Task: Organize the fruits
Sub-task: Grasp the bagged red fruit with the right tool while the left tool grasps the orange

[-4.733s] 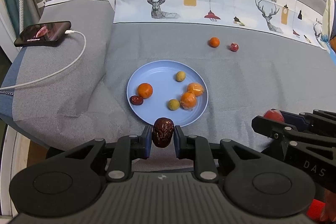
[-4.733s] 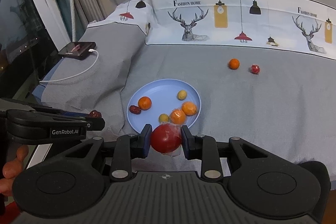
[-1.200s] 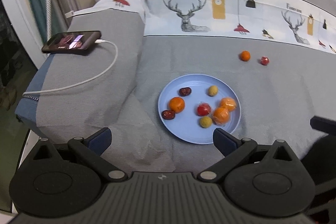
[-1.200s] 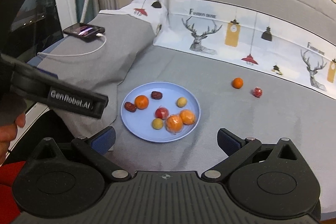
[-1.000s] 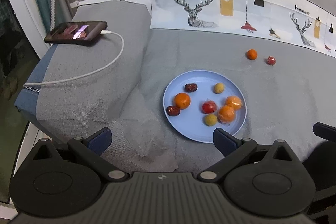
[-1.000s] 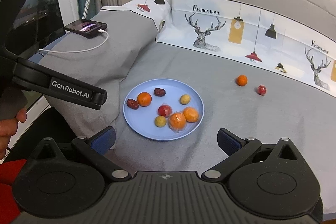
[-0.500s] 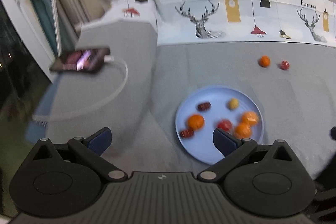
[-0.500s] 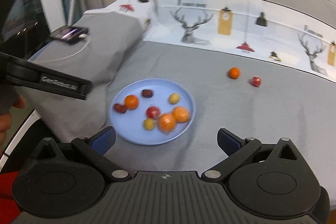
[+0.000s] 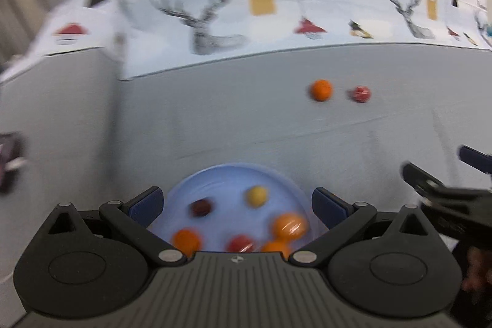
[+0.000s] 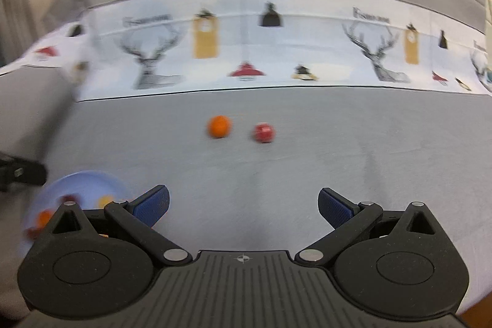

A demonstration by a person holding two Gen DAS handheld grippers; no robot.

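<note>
Jaws on both the left gripper (image 9: 236,203) and the right gripper (image 10: 243,205) stand wide apart, holding nothing. Six blurred fruits sit on the blue plate (image 9: 226,175) — an orange (image 10: 219,126) and a red fruit (image 10: 263,132) lie apart from it on the grey bedspread (image 10: 338,143), just beside each other.

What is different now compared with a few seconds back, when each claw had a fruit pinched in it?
Both claws let go. The left claw and right claw now gape open and empty; the dark date and wrapped red fruit lie on the blue plate. Both have swung forward toward the far bed. Unchanged: the loose orange fruit and small red fruit lie off the plate on the grey sheet.
</note>
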